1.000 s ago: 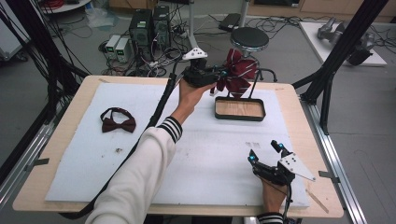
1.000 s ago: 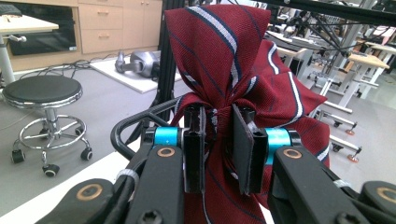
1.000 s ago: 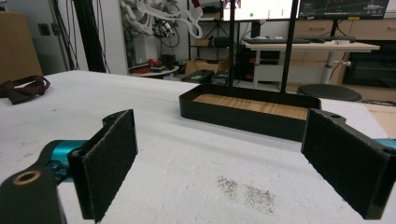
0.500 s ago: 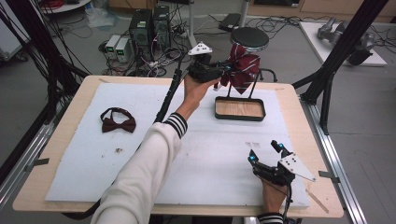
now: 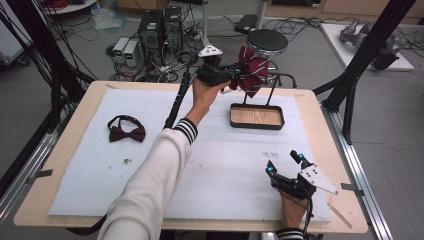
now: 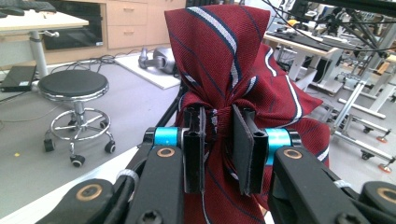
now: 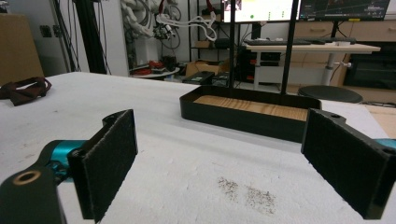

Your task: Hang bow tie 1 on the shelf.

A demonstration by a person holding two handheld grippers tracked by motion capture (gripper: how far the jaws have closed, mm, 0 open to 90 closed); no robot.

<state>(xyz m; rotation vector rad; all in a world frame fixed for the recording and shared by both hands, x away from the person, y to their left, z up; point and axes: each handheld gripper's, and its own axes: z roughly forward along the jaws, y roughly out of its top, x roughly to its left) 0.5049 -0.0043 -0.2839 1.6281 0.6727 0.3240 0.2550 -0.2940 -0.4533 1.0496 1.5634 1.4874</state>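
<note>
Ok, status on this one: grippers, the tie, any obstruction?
Left gripper shut on dark red striped tie, held up by the black stand. Right gripper open, resting on table. Nothing in the way.

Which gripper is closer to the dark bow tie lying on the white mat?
Left. The left gripper is up at the rack, behind and right of the bow tie; the right gripper sits farther off, at the mat's near right.

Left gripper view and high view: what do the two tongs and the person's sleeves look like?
Both tongs, left and right, have black bodies, flat black textured pads, cyan collars behind the pads and brass-coloured pivot rings. Each carries a pale grey three-cornered plate on top, and a black cable trails from the left one. The sleeve is white with a black-and-white striped cuff.
</note>
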